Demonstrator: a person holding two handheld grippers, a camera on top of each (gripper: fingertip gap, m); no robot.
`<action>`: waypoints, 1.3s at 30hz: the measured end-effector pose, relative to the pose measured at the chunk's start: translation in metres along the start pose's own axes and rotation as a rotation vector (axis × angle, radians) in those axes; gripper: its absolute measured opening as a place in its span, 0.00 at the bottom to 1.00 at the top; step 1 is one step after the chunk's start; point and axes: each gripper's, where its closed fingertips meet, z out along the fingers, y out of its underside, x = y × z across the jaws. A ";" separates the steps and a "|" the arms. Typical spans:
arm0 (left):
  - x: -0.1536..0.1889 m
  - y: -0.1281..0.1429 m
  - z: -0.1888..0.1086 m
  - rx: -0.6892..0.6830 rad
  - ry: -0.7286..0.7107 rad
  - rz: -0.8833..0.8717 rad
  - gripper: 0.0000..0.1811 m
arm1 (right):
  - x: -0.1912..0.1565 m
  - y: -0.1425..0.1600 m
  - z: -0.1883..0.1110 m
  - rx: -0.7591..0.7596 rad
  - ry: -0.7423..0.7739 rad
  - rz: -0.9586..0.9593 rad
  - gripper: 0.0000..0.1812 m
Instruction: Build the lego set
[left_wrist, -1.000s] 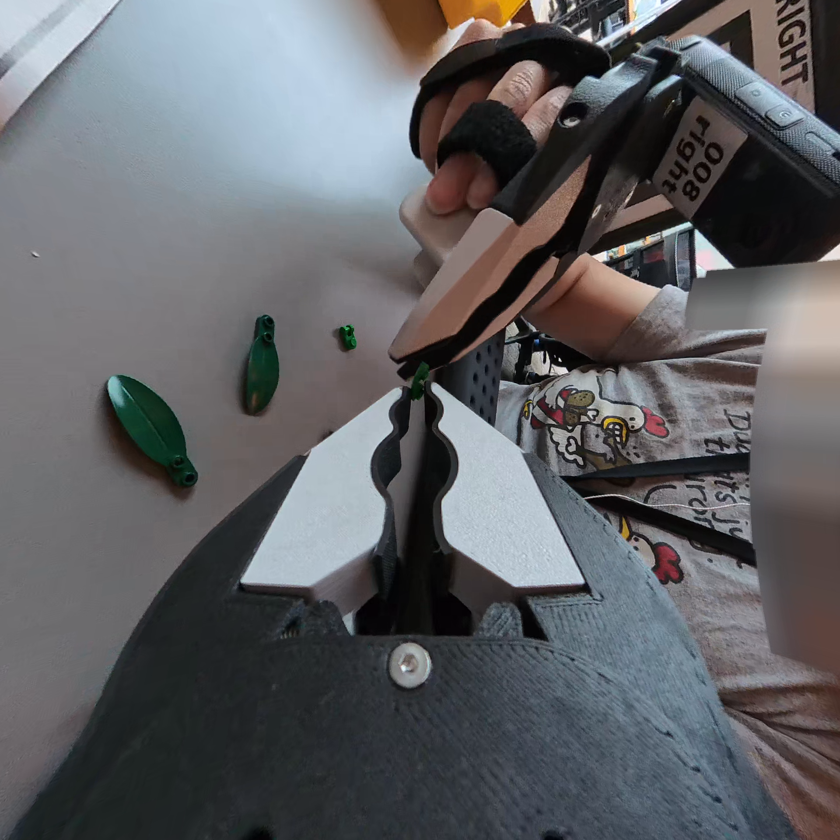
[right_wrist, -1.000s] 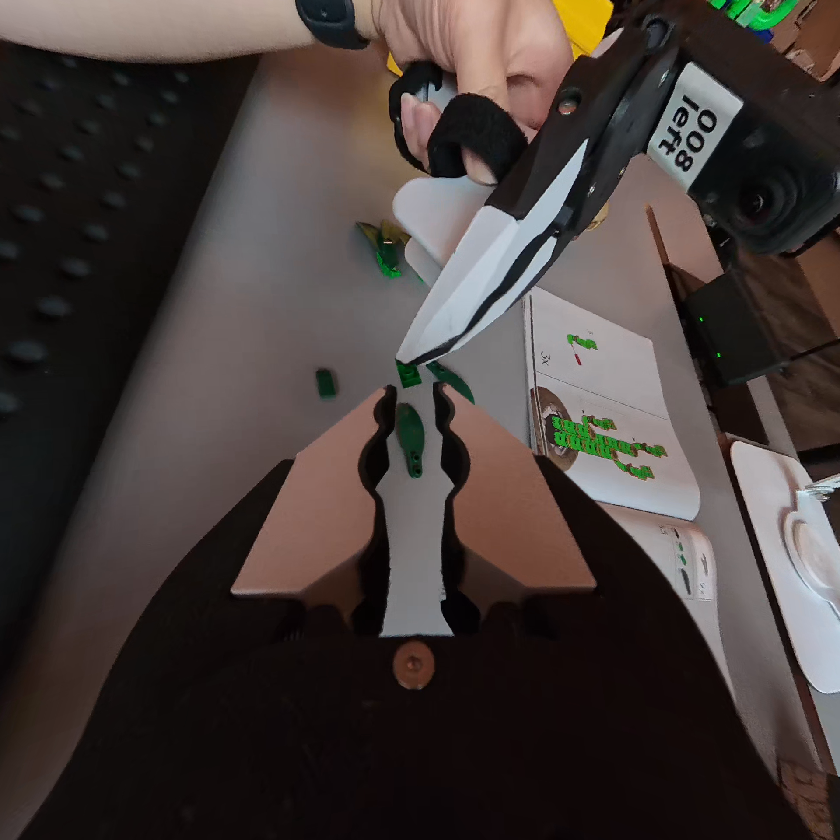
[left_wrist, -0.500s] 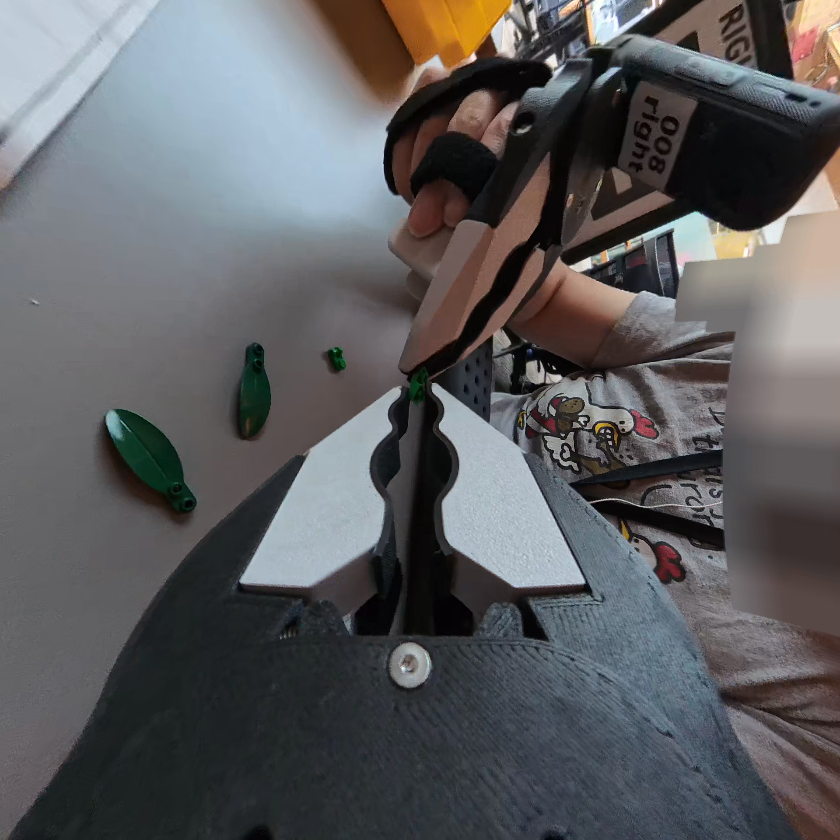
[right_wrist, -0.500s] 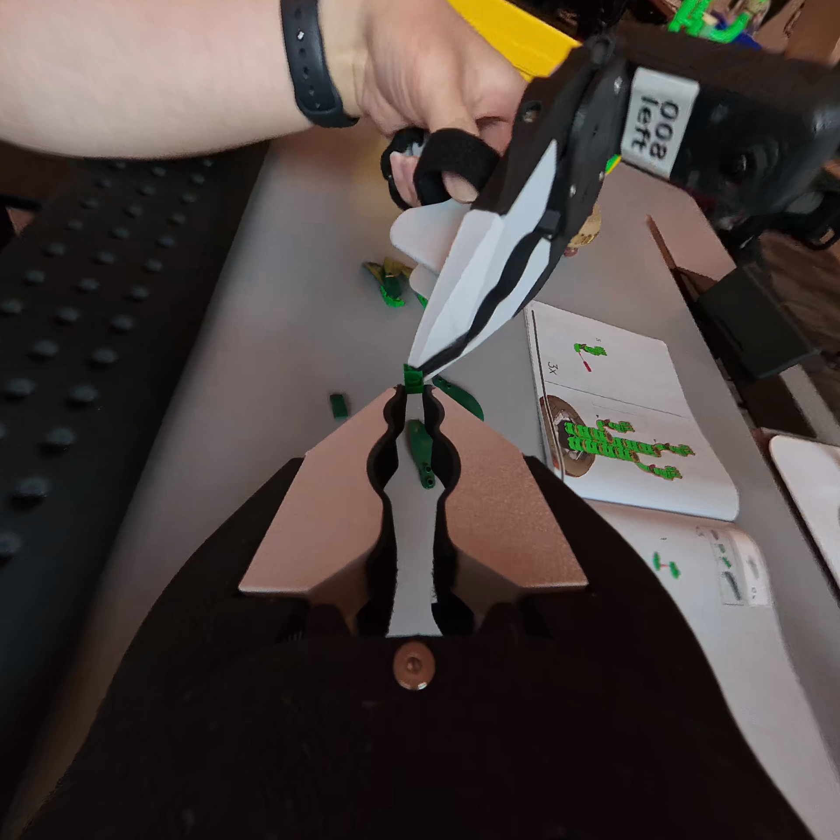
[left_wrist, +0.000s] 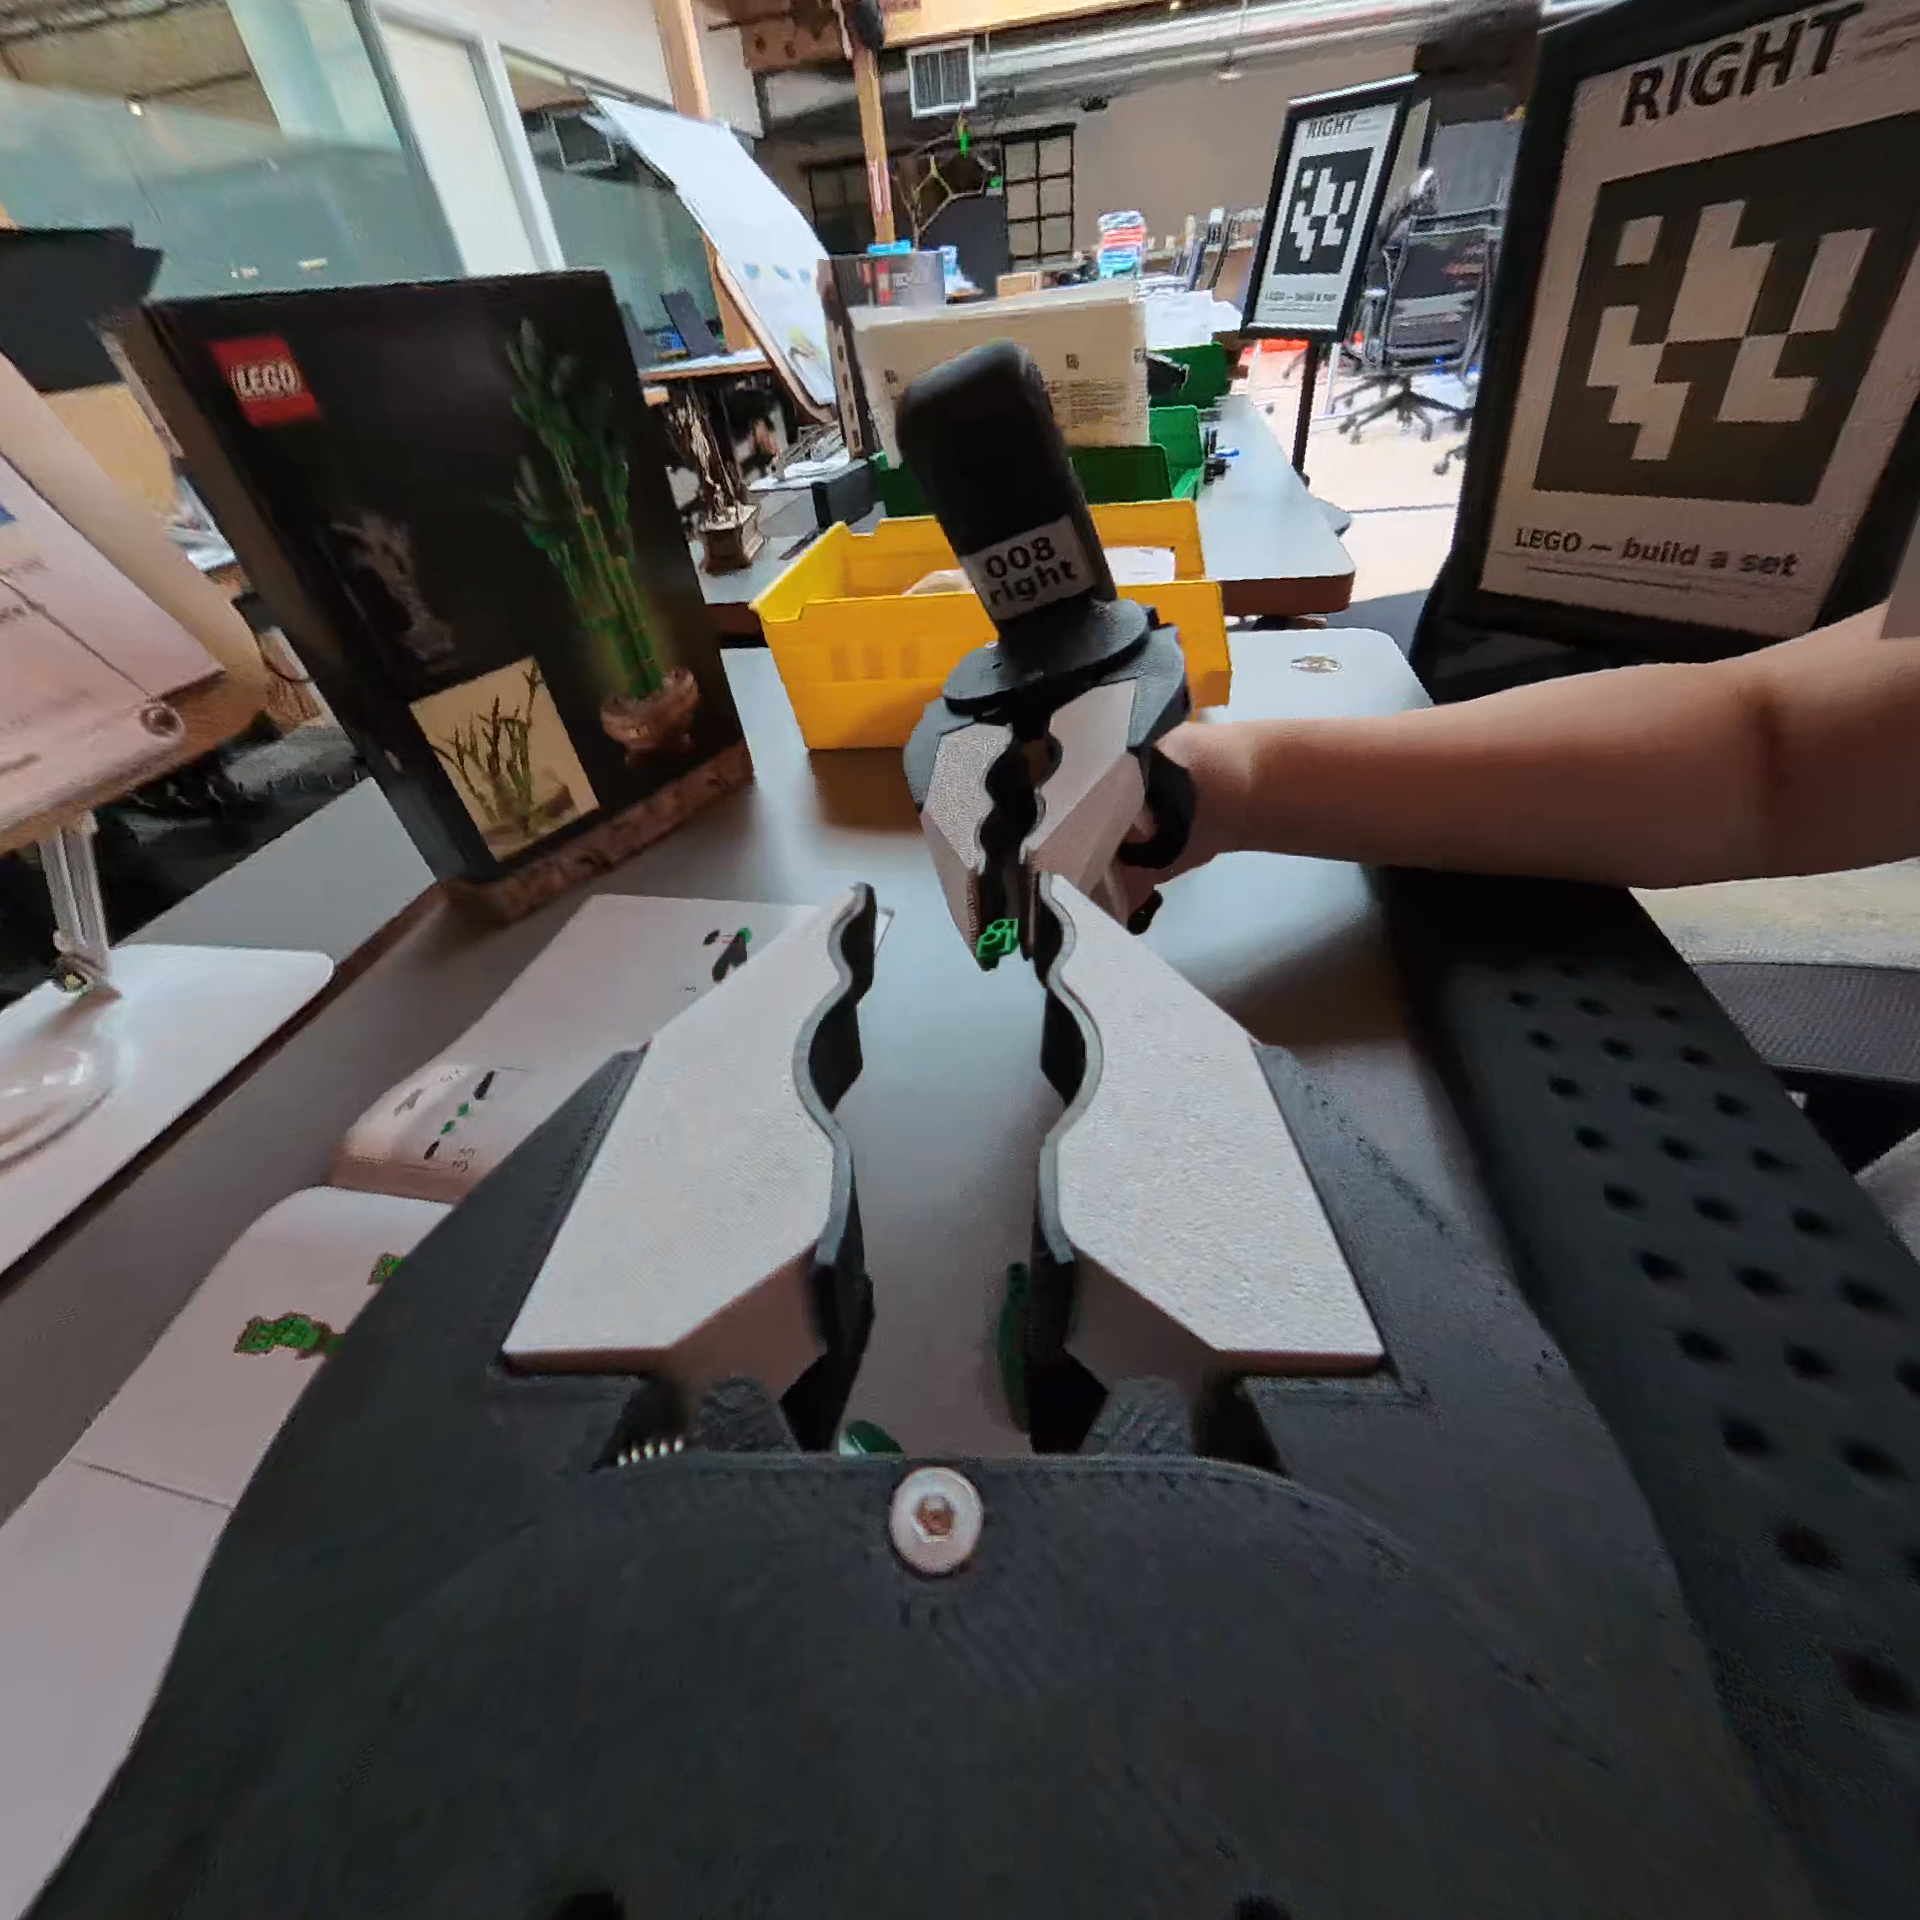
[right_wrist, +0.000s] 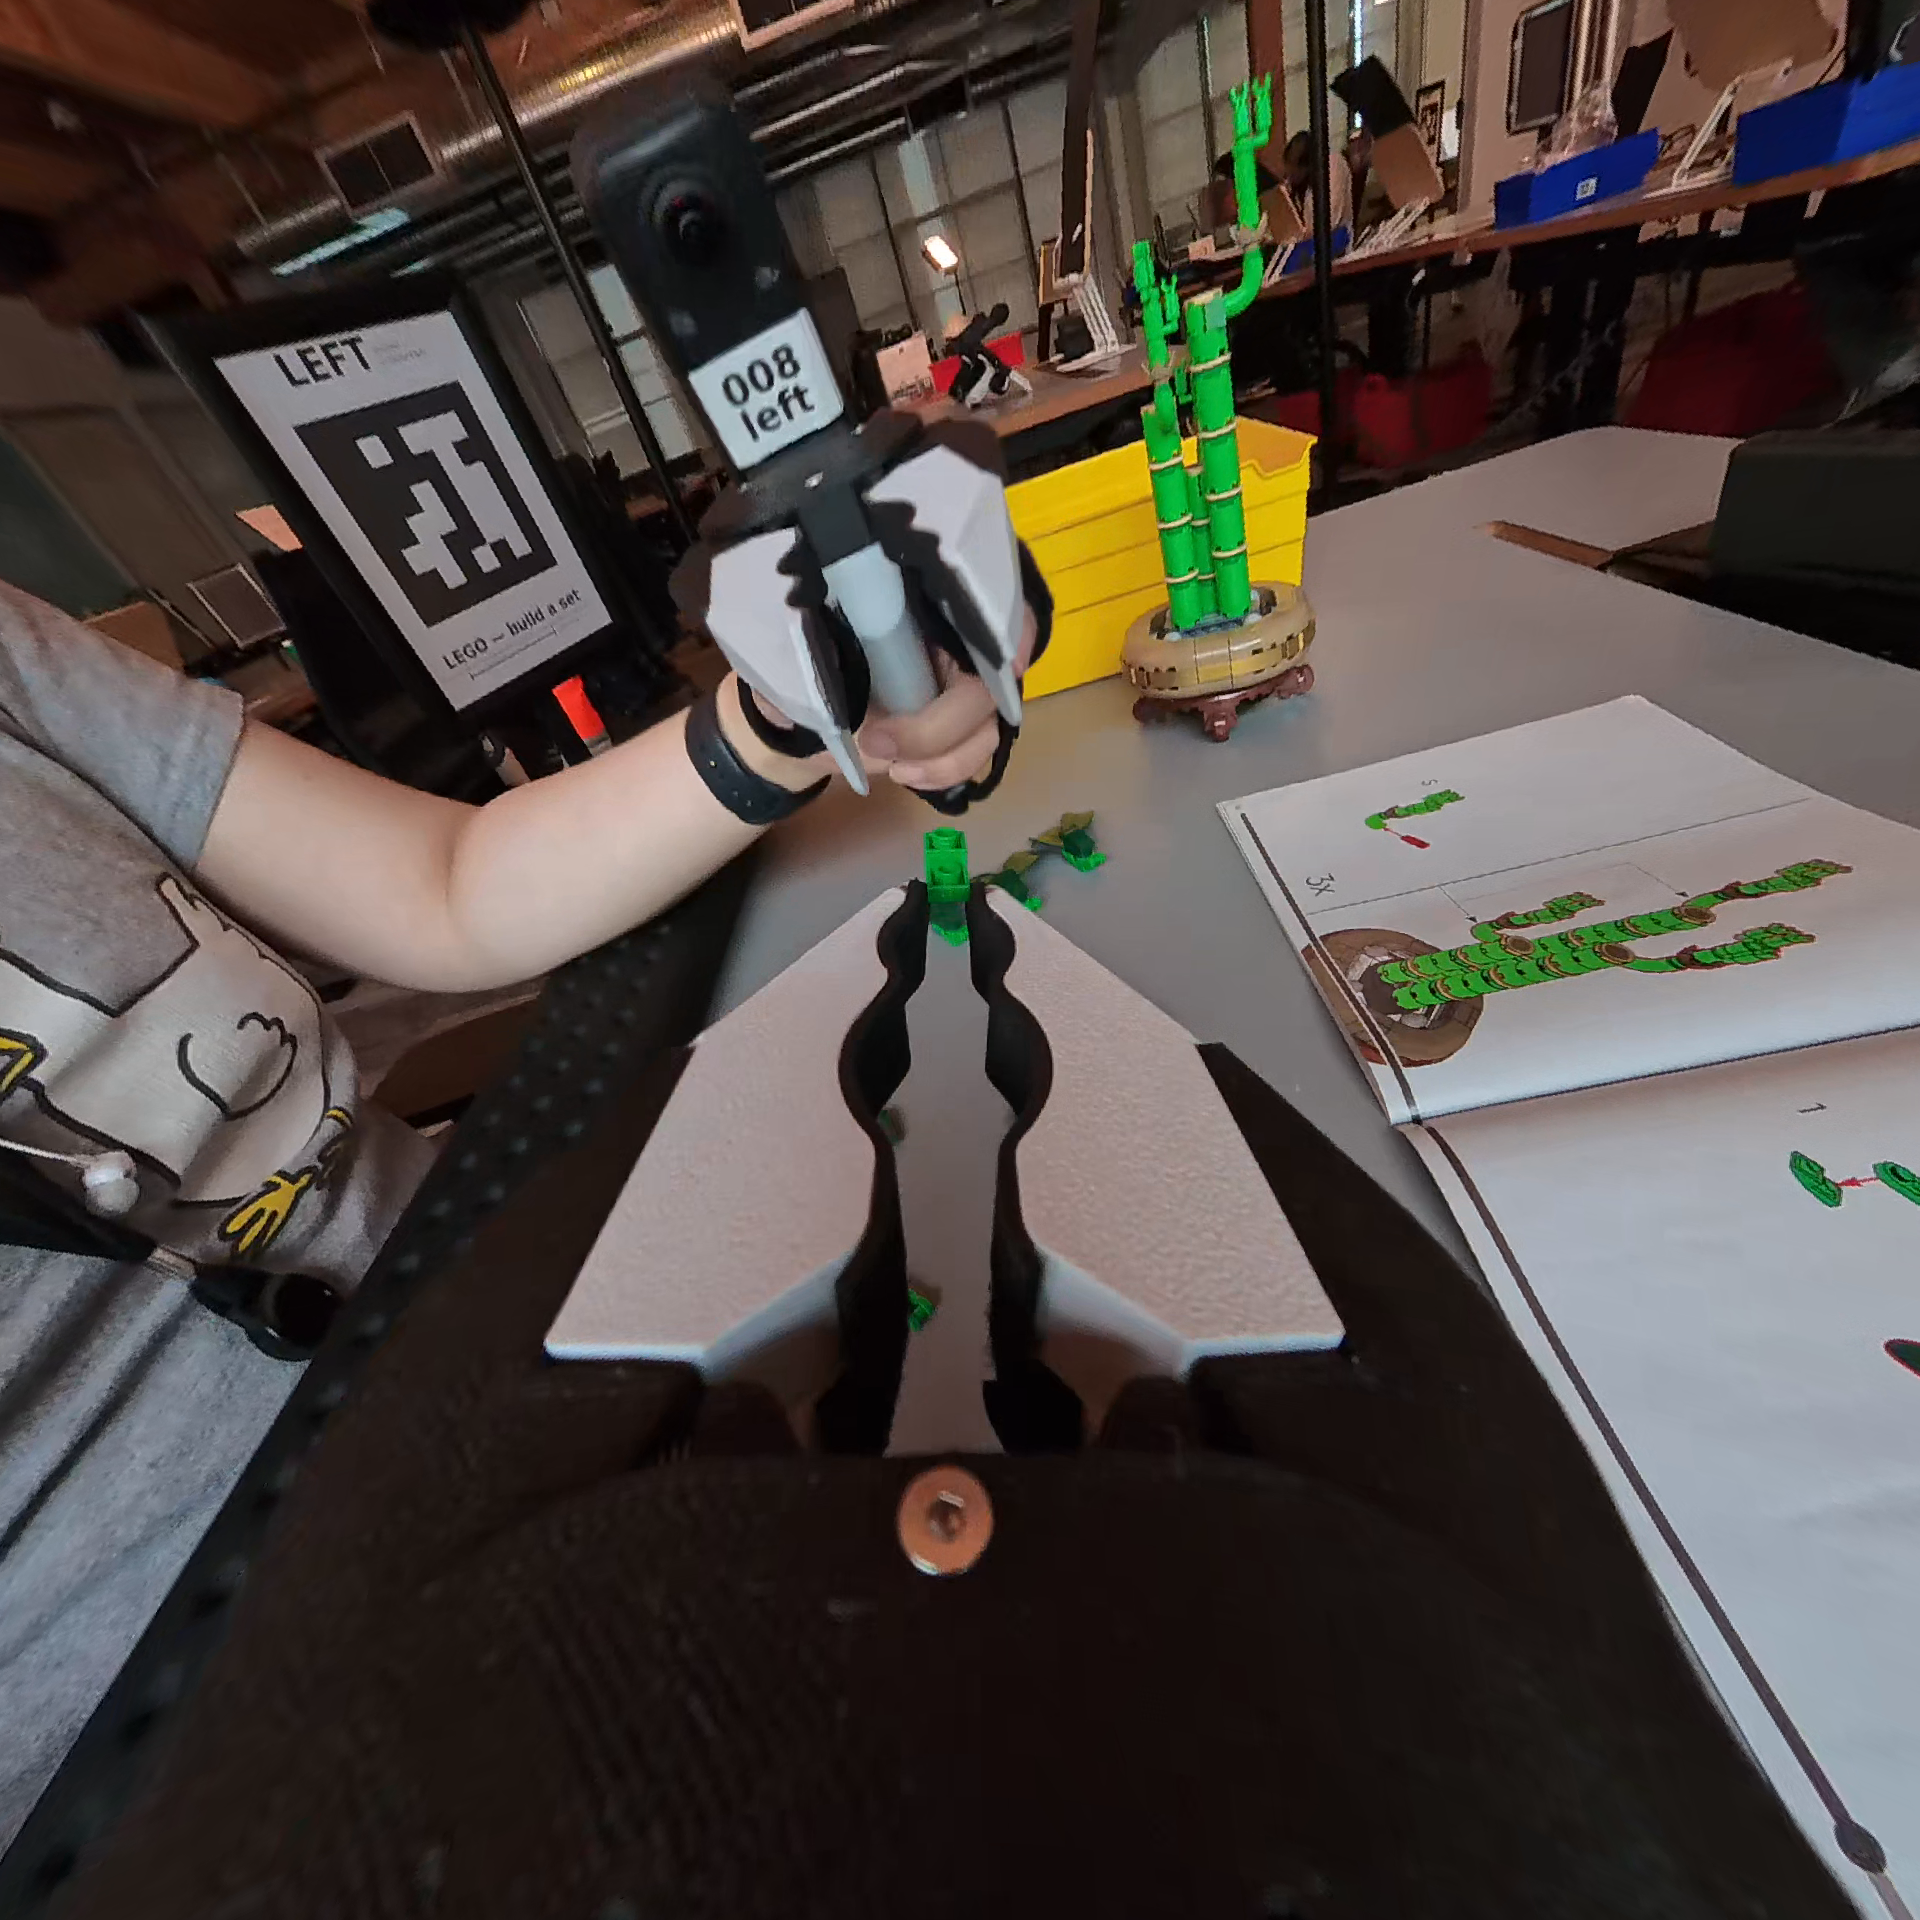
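Right gripper (right_wrist: 943, 914) now pinches small green piece (right_wrist: 945, 881) alone, near side of bamboo model (right_wrist: 1205, 499); I see left gripper (left_wrist: 951, 935) spread, released since half-second ago. Handover done, attach next.

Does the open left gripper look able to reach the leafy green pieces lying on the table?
Probably yes: the left gripper is open, holds nothing and hangs just above the leafy green pieces, with nothing between them.

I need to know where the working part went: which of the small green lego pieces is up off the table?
The bright green piece pinched in the right gripper tips; the leafy ones lie on the table behind it.
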 end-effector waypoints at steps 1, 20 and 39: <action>0.002 0.000 0.002 0.000 0.007 -0.008 0.15 | -0.001 -0.002 -0.001 0.011 0.000 -0.003 0.03; 0.017 0.001 0.021 0.097 0.172 -0.216 0.03 | -0.014 -0.018 -0.003 0.090 -0.031 -0.088 0.03; 0.005 -0.011 0.003 0.137 0.106 -0.158 0.03 | -0.021 0.023 -0.011 -0.166 -0.051 -0.302 0.13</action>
